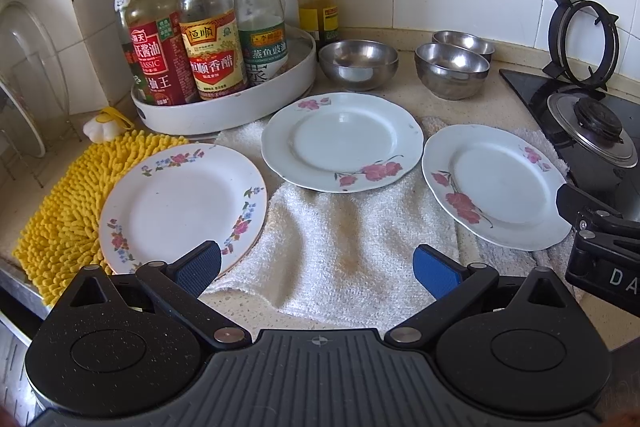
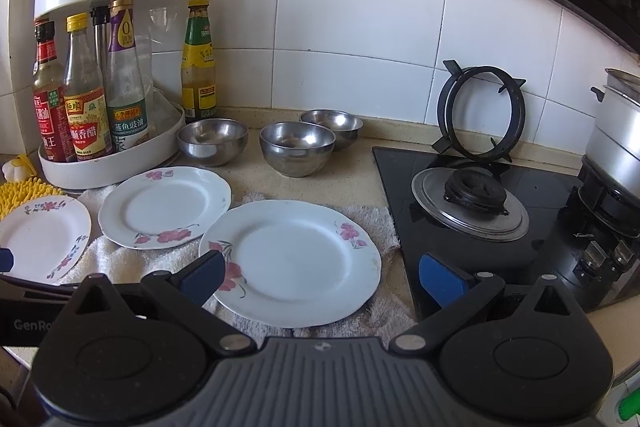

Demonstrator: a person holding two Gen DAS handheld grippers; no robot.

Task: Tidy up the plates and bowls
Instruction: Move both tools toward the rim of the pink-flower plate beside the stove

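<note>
Three flowered white plates lie apart on a white towel [image 1: 332,251]: a left plate [image 1: 180,207] [image 2: 40,239], a middle plate [image 1: 342,141] [image 2: 164,205] and a right plate [image 1: 496,183] [image 2: 294,263]. Three steel bowls stand behind them: left bowl [image 1: 358,63] [image 2: 212,141], middle bowl [image 1: 452,69] [image 2: 297,147], back bowl [image 1: 464,43] [image 2: 331,123]. My left gripper [image 1: 316,267] is open and empty above the towel's front, its left finger over the left plate's near rim. My right gripper [image 2: 320,279] is open and empty, straddling the right plate's front.
A white turntable rack [image 1: 224,103] [image 2: 108,167] holds sauce bottles at the back left. A yellow chenille mat [image 1: 64,211] lies under the left plate. A black gas hob [image 2: 500,227] with a loose pan support [image 2: 480,115] and a steel pot [image 2: 620,143] stands to the right.
</note>
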